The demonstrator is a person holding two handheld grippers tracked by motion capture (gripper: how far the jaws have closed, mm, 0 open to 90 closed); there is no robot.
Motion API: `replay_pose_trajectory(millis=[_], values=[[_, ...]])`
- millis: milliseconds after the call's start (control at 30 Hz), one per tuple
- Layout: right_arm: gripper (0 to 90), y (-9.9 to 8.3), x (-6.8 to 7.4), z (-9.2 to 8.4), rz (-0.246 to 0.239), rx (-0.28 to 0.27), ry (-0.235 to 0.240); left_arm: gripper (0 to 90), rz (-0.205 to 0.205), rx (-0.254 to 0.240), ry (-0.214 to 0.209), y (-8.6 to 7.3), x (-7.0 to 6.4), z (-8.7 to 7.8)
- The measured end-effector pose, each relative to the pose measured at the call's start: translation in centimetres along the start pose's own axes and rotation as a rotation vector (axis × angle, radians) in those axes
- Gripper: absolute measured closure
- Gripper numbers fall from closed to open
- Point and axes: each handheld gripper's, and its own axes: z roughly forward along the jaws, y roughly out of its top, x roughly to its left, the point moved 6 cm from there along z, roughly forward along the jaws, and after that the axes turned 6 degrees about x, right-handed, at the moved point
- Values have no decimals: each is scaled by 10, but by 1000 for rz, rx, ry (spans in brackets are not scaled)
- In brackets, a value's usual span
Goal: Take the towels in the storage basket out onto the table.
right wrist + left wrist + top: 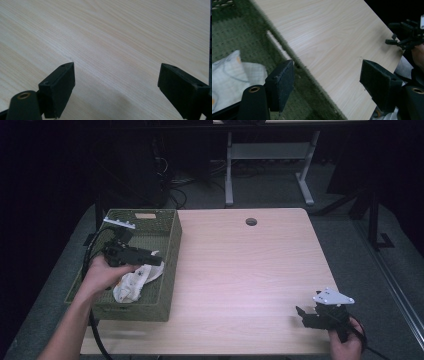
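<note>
1. Cloth (136, 281): white, crumpled fabric with small orange marks and faint grey outlines; in the left gripper view (229, 75) a fine grid texture shows on its surface.
2. Location: the cloth lies on the floor of the green woven basket (167, 265), in the half nearer the person, against the basket's right wall. The basket stands at the left edge of the wooden table (250, 270).
3. Orientation: the cloth is bunched, not flat. In the high view its long axis runs diagonally, from the basket's near side up toward the right wall; one tip points at that wall.
4. Left gripper (157, 262): held level above the basket, just over the cloth, pointing right. Its jaws stand spread wide with nothing between them; one jaw hangs over the basket interior, the other over the table.
5. Right gripper (301, 315): at the table's near right corner, well apart from the basket. Its jaws are spread wide over bare wood, gripping nothing.
</note>
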Motion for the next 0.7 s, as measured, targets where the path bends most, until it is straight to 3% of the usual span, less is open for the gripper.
replay_pose_trajectory(millis=[433, 700], values=[[139, -1, 0, 1, -6, 1, 2, 285, -106, 28, 86, -17, 43, -8], [139, 0, 0, 1, -4, 3, 6, 302, -154, 105, 186, -26, 67, 1]])
